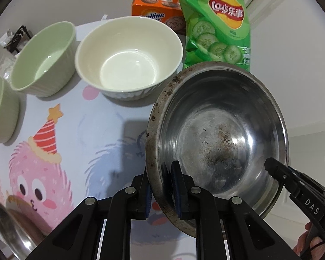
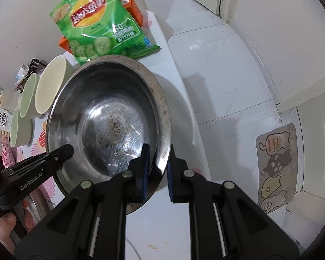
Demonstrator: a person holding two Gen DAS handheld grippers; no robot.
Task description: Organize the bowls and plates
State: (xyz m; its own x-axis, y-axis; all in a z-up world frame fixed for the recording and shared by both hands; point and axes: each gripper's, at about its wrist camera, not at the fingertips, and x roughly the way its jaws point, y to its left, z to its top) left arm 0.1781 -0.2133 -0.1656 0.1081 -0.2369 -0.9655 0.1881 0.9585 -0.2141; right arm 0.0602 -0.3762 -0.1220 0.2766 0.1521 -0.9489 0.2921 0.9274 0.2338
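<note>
Steel bowl (image 1: 216,127) hangs between your two grippers, tilted a little, out at the table's right end beside the floor. Your left gripper (image 1: 161,191) is clenched on the near-left part of the rim, one pad inside and one outside; your right gripper (image 2: 158,173) pinches the opposite side the same way. So each hand is already on the bowl, and neither is nearer than the other.

Ahead and to the left of it lies the row you probably want: the white bowl (image 1: 127,58) closest, then the green bowl (image 1: 43,60), then a second green bowl (image 1: 2,110) at the left edge. The white bowl's rim looks nearly touching the steel bowl's far-left rim, so I judge it the main thing to clear. The chips bag (image 1: 214,21) and an orange biscuit box (image 1: 156,13) stand just behind.
</note>
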